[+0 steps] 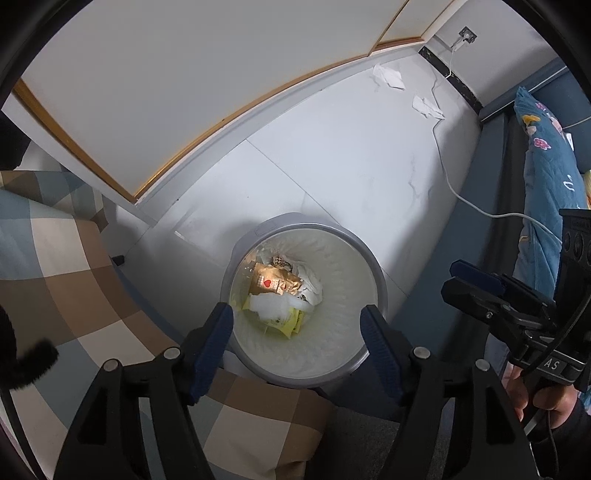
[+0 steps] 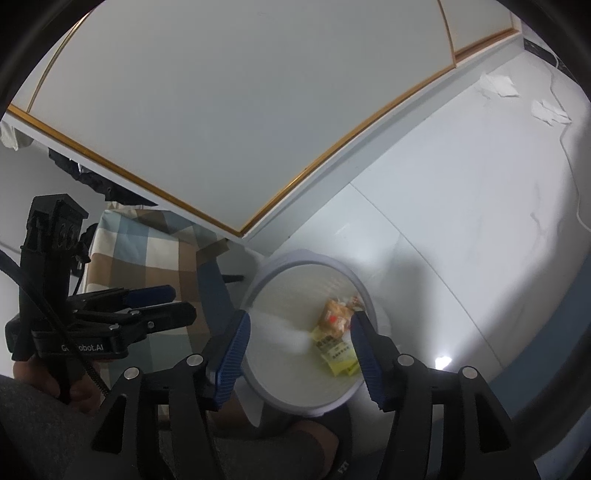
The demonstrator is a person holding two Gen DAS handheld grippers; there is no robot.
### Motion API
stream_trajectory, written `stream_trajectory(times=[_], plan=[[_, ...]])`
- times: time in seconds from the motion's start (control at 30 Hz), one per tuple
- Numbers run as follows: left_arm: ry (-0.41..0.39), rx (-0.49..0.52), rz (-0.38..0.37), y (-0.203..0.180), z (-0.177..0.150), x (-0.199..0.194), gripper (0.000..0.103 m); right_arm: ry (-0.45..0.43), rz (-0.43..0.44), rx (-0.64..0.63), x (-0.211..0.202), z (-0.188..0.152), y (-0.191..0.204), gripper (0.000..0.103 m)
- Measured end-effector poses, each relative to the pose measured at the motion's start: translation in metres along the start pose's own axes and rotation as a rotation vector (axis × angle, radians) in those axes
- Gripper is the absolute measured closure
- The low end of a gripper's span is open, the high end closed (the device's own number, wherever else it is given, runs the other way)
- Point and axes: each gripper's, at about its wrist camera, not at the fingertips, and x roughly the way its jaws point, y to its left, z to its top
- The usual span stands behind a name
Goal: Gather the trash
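Note:
A round grey trash bin (image 1: 258, 373) with a white liner stands on the floor below both grippers; it also shows in the right wrist view (image 2: 258, 280). Inside lie a gold wrapper (image 1: 273, 282), white paper (image 1: 275, 306) and a yellow packet (image 2: 338, 352). My left gripper (image 1: 299, 325) is open and empty above the bin. My right gripper (image 2: 301, 334) is open and empty above the bin too. A blurred white piece (image 2: 284, 332) shows between its fingers, over the liner. Two crumpled white tissues (image 1: 388, 75) (image 1: 426, 107) lie on the floor far away by the wall.
A checked cushion (image 1: 66, 266) lies left of the bin. A white cabinet door with gold trim (image 1: 184, 92) stands behind. A white cable (image 1: 448, 173) runs across the floor from a wall socket (image 1: 466, 35). A blue floral quilt (image 1: 546, 177) is at right.

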Motion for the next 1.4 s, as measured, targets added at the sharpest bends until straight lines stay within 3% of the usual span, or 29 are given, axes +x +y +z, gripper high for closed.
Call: stream_trajectory(times=[0.3,0.6,0.73,1.17,1.4], plan=[[-0.041,-0.002,0.019,0.0,-0.003,-0.012,0.033,0.011,0.006,0.006,-0.001,-0.001,0.003,0.039],[-0.131,-0.022,0.077,0.006,-0.004,-0.04,0.033,0.002,0.0,-0.021,-0.01,0.001,0.014,0.03],[-0.164,-0.051,0.068,0.01,-0.003,-0.05,0.033,-0.011,0.0,-0.03,-0.018,0.001,0.021,0.025],[-0.205,-0.036,0.093,0.004,-0.008,-0.059,0.033,-0.033,-0.037,-0.097,-0.03,-0.001,0.038,0.015],[-0.205,-0.042,0.105,0.005,-0.01,-0.063,0.033,-0.038,-0.034,-0.093,-0.033,-0.001,0.037,0.015]])
